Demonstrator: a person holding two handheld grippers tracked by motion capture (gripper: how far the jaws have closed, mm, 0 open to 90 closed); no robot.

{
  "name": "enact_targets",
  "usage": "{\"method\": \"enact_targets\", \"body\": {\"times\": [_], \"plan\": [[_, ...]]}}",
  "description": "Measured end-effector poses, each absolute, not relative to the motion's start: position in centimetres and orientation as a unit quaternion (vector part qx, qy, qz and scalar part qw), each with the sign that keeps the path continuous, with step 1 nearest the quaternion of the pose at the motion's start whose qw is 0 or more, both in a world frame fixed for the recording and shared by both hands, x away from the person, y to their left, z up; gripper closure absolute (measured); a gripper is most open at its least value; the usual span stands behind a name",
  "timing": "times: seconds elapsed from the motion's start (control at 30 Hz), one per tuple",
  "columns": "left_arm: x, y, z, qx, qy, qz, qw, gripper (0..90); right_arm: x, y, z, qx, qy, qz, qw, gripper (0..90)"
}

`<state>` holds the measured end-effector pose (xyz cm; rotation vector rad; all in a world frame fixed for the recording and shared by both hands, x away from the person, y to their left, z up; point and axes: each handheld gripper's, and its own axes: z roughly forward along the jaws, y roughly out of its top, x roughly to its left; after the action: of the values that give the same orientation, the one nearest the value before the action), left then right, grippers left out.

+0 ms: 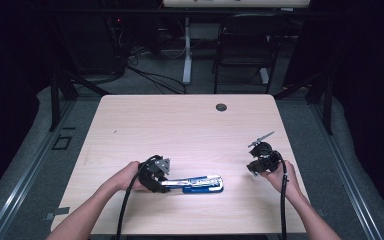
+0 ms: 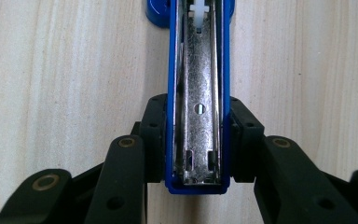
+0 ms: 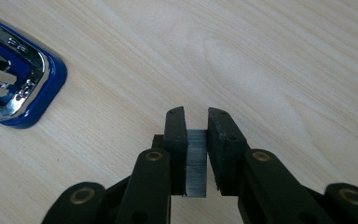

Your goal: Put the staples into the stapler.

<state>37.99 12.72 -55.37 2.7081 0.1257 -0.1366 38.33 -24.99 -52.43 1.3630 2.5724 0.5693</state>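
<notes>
Left claw grips blue metal stapler.

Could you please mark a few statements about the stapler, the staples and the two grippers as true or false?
1. The left gripper is shut on the blue stapler. True.
2. The stapler is closed, its top arm down over the magazine. False: it lies opened out on the table, its metal staple channel facing up.
3. The right gripper holds a grey strip of staples between its jaws. True.
4. The strip of staples already lies in the stapler's channel. False: it is in the right gripper, apart from the stapler.
5. The right gripper is touching the stapler. False: bare table lies between them.
</notes>
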Motion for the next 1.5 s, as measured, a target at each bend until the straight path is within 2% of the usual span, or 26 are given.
{"method": "enact_targets", "body": {"times": [0.53, 1.5], "plan": [[38.0, 12.8, -55.4, 0.975, 0.047, -0.052, 0.213, 65.1, 38.3, -23.1, -52.1, 0.424, 0.88, 0.205, 0.068, 78.5], [38.0, 12.7, -55.4, 0.975, 0.046, -0.05, 0.212, 65.0, 38.5, -19.3, -50.9, 0.358, 0.901, 0.235, 0.07, 78.6]]}}
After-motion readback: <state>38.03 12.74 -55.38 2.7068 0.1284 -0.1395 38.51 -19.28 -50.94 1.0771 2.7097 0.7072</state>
